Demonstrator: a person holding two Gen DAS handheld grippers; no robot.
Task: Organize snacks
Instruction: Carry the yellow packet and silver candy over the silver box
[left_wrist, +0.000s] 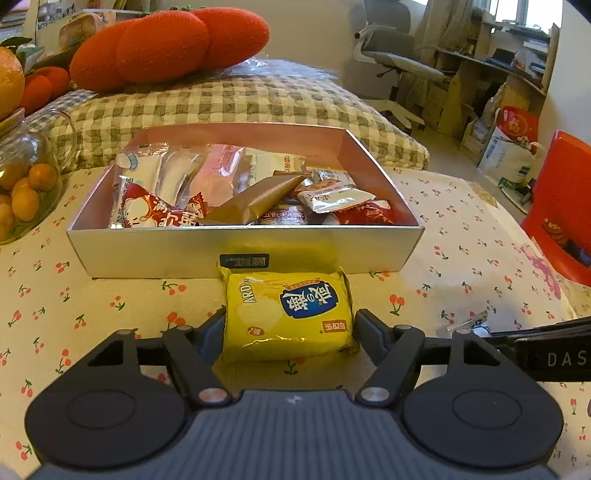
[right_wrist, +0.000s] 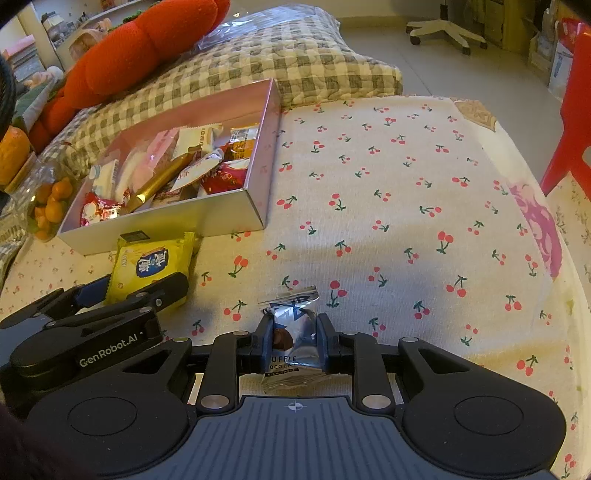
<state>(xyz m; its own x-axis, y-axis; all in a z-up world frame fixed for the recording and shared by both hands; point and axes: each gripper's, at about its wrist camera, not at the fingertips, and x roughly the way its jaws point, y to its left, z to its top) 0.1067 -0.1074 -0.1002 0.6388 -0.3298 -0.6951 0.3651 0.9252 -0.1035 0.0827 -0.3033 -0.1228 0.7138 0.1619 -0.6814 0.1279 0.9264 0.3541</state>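
A yellow snack packet (left_wrist: 288, 310) lies on the cherry-print cloth, right against the front wall of a shallow silver box (left_wrist: 155, 251). My left gripper (left_wrist: 289, 324) has one finger at each side of the packet, pads against its edges. The box holds several wrapped snacks, among them a long gold bar (left_wrist: 255, 199). In the right wrist view my right gripper (right_wrist: 295, 343) is shut on a small silver truffle chocolate packet (right_wrist: 291, 314) low over the cloth. The left gripper (right_wrist: 136, 288), the yellow packet (right_wrist: 151, 262) and the box (right_wrist: 166, 225) show to its left.
A glass jar of small oranges (left_wrist: 26, 184) stands left of the box. Behind it lie a checked quilt (left_wrist: 229, 103) and an orange plush cushion (left_wrist: 166, 44). A red plastic stool (left_wrist: 561, 199) stands at the right table edge. Bare cloth (right_wrist: 406, 184) spreads right of the box.
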